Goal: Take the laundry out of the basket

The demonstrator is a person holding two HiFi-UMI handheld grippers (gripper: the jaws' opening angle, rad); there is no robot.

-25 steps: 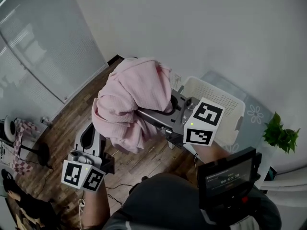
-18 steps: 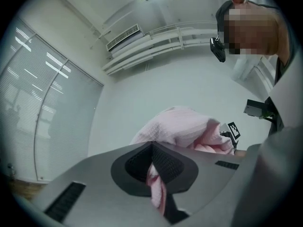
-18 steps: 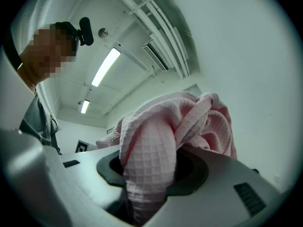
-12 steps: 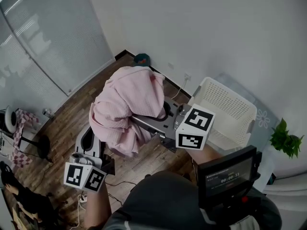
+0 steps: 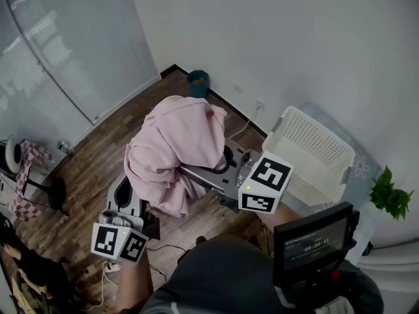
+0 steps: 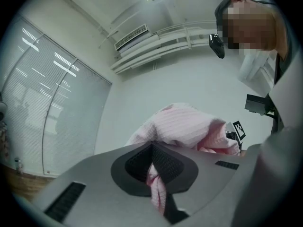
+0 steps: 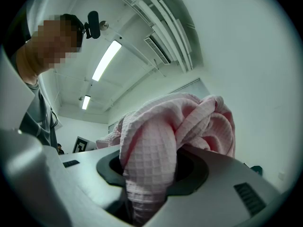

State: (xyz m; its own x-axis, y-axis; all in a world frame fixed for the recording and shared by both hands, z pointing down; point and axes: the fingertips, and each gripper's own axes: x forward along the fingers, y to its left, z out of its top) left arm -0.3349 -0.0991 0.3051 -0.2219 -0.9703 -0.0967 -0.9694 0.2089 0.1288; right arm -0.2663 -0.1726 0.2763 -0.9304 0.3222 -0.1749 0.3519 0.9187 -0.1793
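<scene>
Left claw (image 6: pixel 154 173), right claw (image 7: pixel 147 183) each clamped on pink waffle cloth (image 5: pixel 177 136), near white basket (image 5: pixel 315 152).

Reads to me as an office-type room dressed as a home corner. Wood-plank floor (image 5: pixel 91 159), bare white walls (image 5: pixel 281 31). Left side is a frosted glass partition (image 5: pixel 65 57) with blinds, office style. Overhead there are tube lights (image 7: pixel 107 60), exposed pipes (image 6: pixel 163 41) and a wall-mounted air conditioner (image 6: pixel 131 37). Domestic props along the far wall: white laundry basket (image 5: pixel 314 150), potted plant (image 5: pixel 391 196), small teal bin (image 5: pixel 198 80). There is a wall socket (image 5: pixel 260 103), and a power strip (image 5: pixel 112 265) lies on the floor.
</scene>
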